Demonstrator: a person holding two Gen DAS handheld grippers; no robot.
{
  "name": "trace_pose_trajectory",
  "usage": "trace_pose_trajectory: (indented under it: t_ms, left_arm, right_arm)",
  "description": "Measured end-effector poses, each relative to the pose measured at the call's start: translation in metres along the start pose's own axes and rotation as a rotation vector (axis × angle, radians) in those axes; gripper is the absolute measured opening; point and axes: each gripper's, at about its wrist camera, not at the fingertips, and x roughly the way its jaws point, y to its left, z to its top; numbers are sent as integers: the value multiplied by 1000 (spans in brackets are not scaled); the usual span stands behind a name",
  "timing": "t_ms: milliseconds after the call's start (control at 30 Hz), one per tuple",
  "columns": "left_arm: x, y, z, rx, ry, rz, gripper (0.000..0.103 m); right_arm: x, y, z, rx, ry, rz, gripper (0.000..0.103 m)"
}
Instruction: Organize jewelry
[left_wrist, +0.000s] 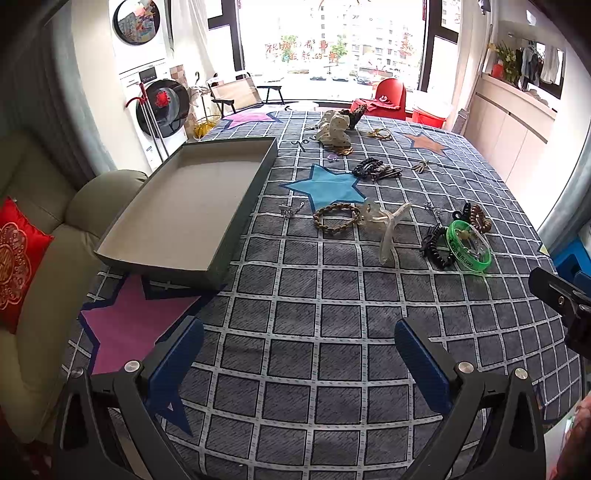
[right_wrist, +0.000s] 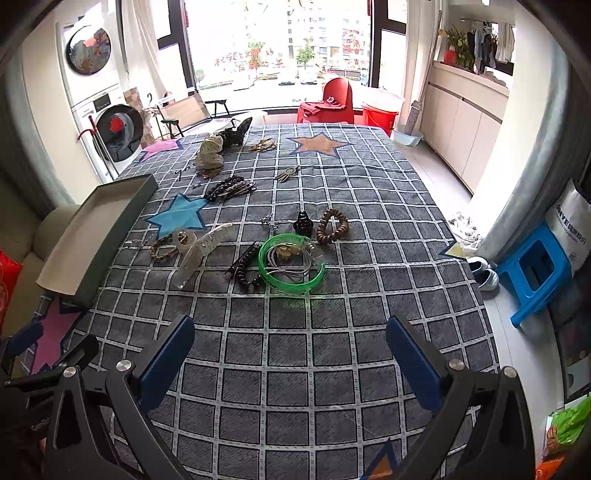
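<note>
Bracelets, a green bangle (right_wrist: 291, 263) and hair clips lie scattered beside a shallow tray (left_wrist: 192, 206) — left gripper (left_wrist: 299, 354) and right gripper (right_wrist: 290, 350) both spread wide, holding nothing.

We see bare checked cloth (right_wrist: 295, 354) in front, wide enough to pass. Farther on, the green bangle (right_wrist: 291, 264), clear hair claw (right_wrist: 201, 245) and tray (left_wrist: 192, 206) block us.
</note>
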Motion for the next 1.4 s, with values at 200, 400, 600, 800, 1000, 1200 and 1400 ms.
trace_pose_trajectory:
  t_ms: [200, 400, 600, 800, 1000, 1200, 1400]
  left_arm:
    - [1, -1, 1, -4, 3, 6, 103]
    - [1, -1, 1, -5, 3, 6, 103]
    - [1, -1, 1, -5, 4, 6, 103]
    - [1, -1, 1, -4, 4, 6, 103]
    - [1, -1, 1, -4, 4, 6, 103]
    - [1, -1, 1, -4, 4, 6, 103]
    - [2, -1, 1, -6, 6, 7, 103]
  right_arm:
    - [0, 0, 0, -1, -1, 0, 103]
    - [0, 1, 0, -2, -1, 0, 103]
    - [0, 2, 1, -5, -3, -1, 103]
    - [-1, 2, 1, -5, -3, 0, 103]
    - [-1, 3, 2, -5, -4, 1, 103]
    - [-1, 3, 2, -6, -4, 1, 103]
    - [-1, 3, 1, -6, -4, 1, 103]
